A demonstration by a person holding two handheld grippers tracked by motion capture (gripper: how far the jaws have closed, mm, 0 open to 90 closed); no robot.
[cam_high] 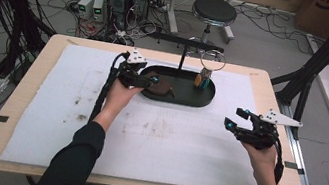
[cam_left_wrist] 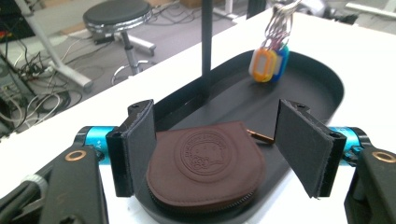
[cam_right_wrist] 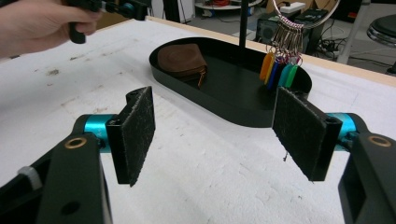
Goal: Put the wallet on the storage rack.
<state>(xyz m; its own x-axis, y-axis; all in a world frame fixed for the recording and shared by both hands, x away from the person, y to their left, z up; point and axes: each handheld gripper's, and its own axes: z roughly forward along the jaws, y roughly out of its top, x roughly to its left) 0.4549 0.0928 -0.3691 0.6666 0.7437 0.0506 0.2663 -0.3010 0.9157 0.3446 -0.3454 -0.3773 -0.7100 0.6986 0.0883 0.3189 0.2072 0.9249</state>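
Over the black tray (cam_high: 202,99), the left gripper (cam_left_wrist: 215,140) straddles the brown pouch (cam_left_wrist: 205,168) unclenched; the right gripper (cam_high: 238,121) hovers spread.

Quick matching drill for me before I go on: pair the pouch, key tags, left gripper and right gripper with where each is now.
1 pouch
2 key tags
3 left gripper
4 right gripper

A open over the bare mat
B hanging from the ring at the tray's far end
C lying flat in the tray
D open, straddling the pouch

Pairs: 1-C, 2-B, 3-D, 4-A
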